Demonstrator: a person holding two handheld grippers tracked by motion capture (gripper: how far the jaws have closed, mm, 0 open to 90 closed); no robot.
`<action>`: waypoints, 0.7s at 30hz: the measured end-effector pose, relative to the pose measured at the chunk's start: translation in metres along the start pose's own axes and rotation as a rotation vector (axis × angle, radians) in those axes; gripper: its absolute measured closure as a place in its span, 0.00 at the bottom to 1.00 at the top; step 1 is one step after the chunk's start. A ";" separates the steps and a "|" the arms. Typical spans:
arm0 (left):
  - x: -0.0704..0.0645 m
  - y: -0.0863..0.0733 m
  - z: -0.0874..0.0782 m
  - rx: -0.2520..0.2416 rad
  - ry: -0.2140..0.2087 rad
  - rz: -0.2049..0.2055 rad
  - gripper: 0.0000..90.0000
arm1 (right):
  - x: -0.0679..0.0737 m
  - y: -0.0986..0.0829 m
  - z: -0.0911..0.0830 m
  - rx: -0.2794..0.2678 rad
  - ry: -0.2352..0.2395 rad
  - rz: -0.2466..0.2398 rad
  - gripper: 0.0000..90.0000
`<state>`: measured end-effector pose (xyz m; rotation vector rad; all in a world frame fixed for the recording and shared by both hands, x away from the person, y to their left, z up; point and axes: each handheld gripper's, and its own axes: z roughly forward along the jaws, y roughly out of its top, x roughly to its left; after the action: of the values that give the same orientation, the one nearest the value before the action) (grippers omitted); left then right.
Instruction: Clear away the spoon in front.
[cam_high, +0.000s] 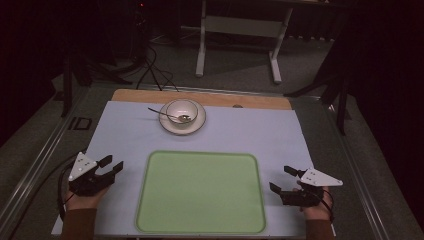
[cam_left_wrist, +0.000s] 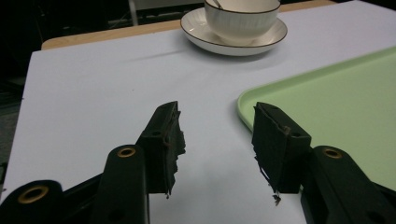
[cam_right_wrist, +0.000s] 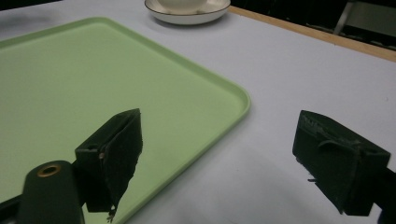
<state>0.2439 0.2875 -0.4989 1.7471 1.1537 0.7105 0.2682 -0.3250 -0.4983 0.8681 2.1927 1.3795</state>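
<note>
A pale green tray (cam_high: 200, 220) lies empty at the near middle of the white mat. At the far middle a white bowl (cam_high: 182, 111) sits on a white saucer (cam_high: 197, 124), with a spoon (cam_high: 165, 114) resting in the bowl and its handle pointing left. My left gripper (cam_high: 112, 166) rests open left of the tray, holding nothing. To the right of the tray my right gripper (cam_high: 281, 179) is open and empty too. In the left gripper view the bowl (cam_left_wrist: 240, 18), saucer (cam_left_wrist: 205, 37) and tray corner (cam_left_wrist: 327, 98) lie ahead of the open gripper (cam_left_wrist: 217, 140). The right gripper view shows its open gripper (cam_right_wrist: 219, 154) over the tray's edge (cam_right_wrist: 236, 100).
The white mat (cam_high: 125, 135) covers a wooden board (cam_high: 250, 100) on a grey table. Cables (cam_high: 155, 70) run on the floor behind it, near the legs of a white stand (cam_high: 237, 45).
</note>
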 end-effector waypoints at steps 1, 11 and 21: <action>0.000 0.000 0.000 0.001 0.003 0.002 0.57 | 0.000 0.000 0.000 -0.002 0.002 0.001 0.17; 0.003 0.001 -0.003 -0.018 0.013 -0.015 0.53 | 0.000 0.000 0.000 -0.001 0.002 -0.008 0.17; 0.007 0.000 0.003 0.006 0.011 -0.029 0.47 | 0.000 -0.001 0.002 0.010 0.005 -0.011 0.17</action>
<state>0.2492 0.2925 -0.5000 1.7296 1.1871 0.7003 0.2694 -0.3242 -0.5002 0.8557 2.2070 1.3685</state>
